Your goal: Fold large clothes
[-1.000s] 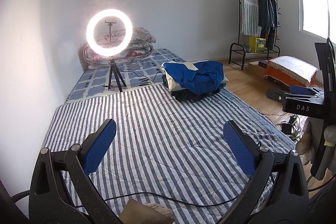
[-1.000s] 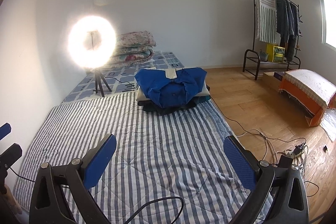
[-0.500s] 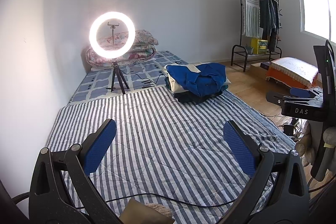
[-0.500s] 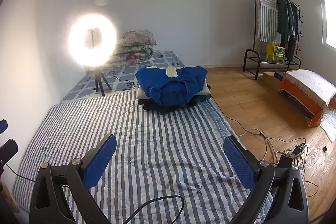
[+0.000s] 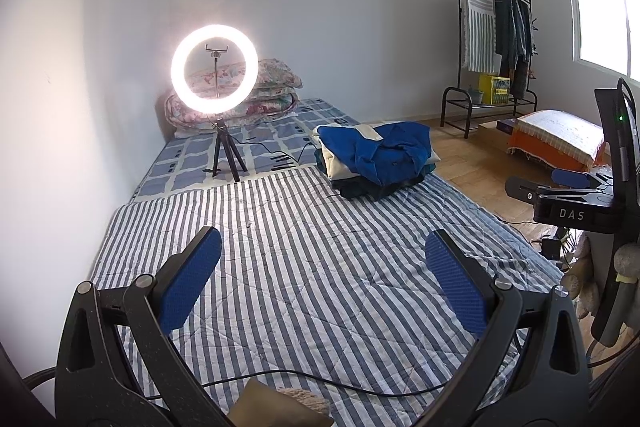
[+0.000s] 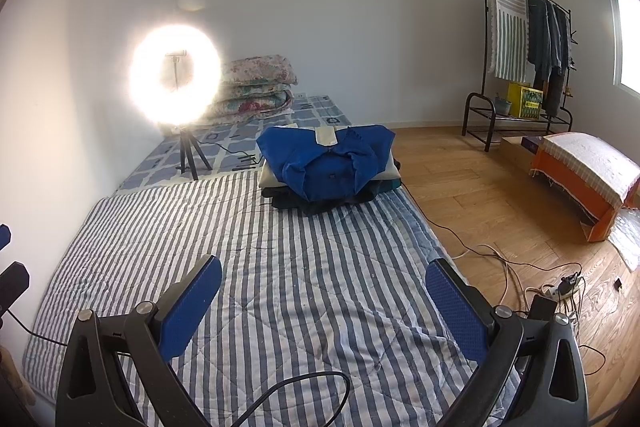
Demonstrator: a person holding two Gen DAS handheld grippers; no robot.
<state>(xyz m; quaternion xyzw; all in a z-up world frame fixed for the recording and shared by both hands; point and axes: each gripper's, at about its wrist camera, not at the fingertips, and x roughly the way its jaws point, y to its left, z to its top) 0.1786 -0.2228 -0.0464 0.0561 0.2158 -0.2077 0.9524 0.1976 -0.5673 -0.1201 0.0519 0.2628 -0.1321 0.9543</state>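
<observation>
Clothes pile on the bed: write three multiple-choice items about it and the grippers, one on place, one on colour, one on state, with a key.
1. Where does the clothes pile sit?
A. On the striped quilt, at its far edge
B. On the wooden floor
C. On the clothes rack

2. What colour is the top garment?
A. Red
B. Blue
C. Yellow

3. How do the left gripper and right gripper stand?
A. Both shut on cloth
B. One open, one shut
C. Both open and empty

Key: 1 A, the pile rests on the quilt's far end beside the ring light. 2 B, a blue garment lies on top. 3 C, each gripper's fingers are spread wide with only quilt between them.
</observation>
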